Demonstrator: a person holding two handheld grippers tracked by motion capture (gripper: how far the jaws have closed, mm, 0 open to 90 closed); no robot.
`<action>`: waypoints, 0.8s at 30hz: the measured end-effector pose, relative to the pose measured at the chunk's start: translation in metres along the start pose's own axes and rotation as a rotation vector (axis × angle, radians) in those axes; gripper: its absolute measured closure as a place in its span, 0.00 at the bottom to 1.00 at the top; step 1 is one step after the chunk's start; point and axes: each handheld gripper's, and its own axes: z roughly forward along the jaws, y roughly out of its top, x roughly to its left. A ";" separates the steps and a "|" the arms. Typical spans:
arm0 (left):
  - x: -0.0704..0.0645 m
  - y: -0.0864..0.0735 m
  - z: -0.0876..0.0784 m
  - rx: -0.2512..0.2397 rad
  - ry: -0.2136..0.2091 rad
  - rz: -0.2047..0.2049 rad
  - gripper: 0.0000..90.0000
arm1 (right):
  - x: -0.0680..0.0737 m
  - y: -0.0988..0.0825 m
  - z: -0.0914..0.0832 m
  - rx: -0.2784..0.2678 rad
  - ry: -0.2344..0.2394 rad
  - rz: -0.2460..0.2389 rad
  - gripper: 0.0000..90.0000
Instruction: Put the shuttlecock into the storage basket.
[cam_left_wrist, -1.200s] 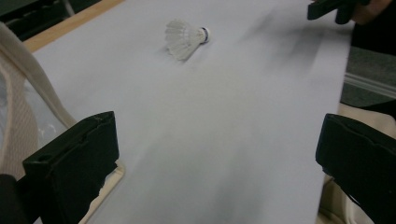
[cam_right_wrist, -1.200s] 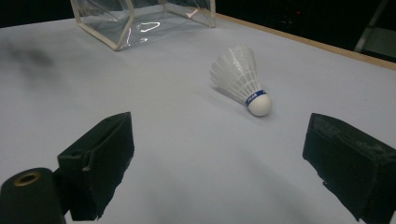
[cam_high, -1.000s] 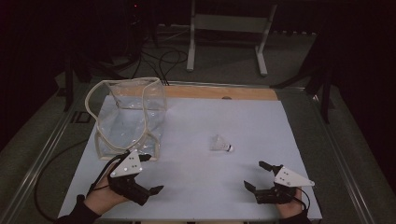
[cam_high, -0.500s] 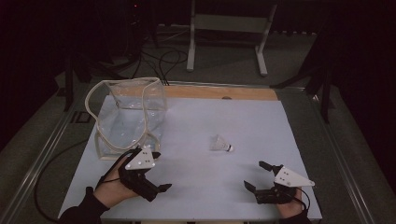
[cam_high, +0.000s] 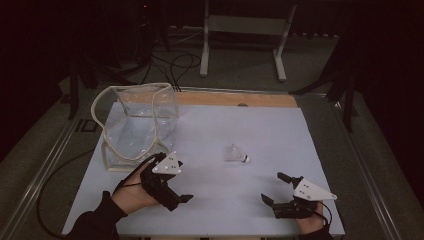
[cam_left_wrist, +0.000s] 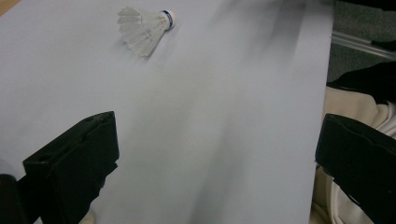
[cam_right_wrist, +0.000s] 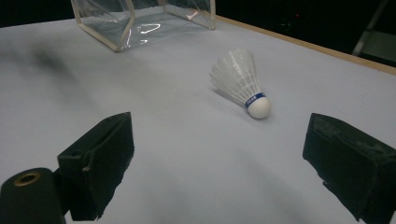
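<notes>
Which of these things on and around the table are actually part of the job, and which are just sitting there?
Part of the job:
- shuttlecock, lying on its side on the white table
- clear bag, standing open at the table's left
- left tool and right tool, both open, holding nothing

Just lying about:
- metal stand on the floor behind the table
- cables on the floor

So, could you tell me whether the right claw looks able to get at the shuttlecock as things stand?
Probably yes: the right claw is open, and bare table lies between it and the shuttlecock, which lies on its side, untouched.
</notes>
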 end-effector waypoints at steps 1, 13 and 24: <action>0.000 0.001 0.001 0.006 -0.005 0.000 0.00 | 0.000 0.000 0.000 -0.002 0.000 0.000 0.10; 0.005 0.018 0.013 0.034 -0.012 0.017 0.01 | 0.001 0.001 0.000 0.001 0.005 -0.001 0.10; 0.012 0.033 0.026 0.089 -0.038 0.040 0.00 | 0.001 0.000 0.000 0.002 0.007 -0.002 0.10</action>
